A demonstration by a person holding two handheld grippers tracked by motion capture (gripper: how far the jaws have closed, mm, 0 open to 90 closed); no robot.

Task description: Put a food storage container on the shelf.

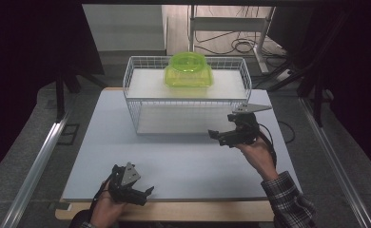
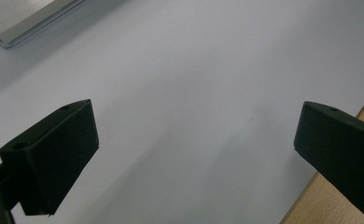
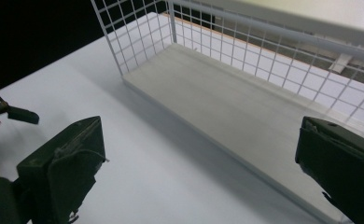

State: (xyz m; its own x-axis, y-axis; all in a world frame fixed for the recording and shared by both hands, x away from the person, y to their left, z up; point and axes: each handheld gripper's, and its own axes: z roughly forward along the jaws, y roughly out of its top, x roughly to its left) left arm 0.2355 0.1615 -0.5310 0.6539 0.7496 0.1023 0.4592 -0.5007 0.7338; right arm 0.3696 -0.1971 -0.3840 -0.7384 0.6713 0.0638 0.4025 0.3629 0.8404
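A white wire rack [image 1: 130,99] with two shelves stands at the back of the pale table mat [image 1: 174,161]. On its upper shelf sits a translucent green container [image 1: 188,70]. My right gripper [image 1: 217,137] hovers in front of the rack's right end, its jaws pointing left and open with nothing between them. In the right gripper view my right gripper [image 3: 199,154] looks over the rack's bare lower shelf [image 3: 227,102]. My left gripper [image 1: 146,195] rests low by the table's front edge, open and empty. The left gripper view has my left gripper [image 2: 194,140] over bare mat.
The wooden table edge [image 2: 311,210] runs just past the mat by the left gripper. An aluminium rail [image 1: 36,166] lies along the floor at the left, another at the right. Cables and desk legs lie behind the rack. The mat's middle is free room.
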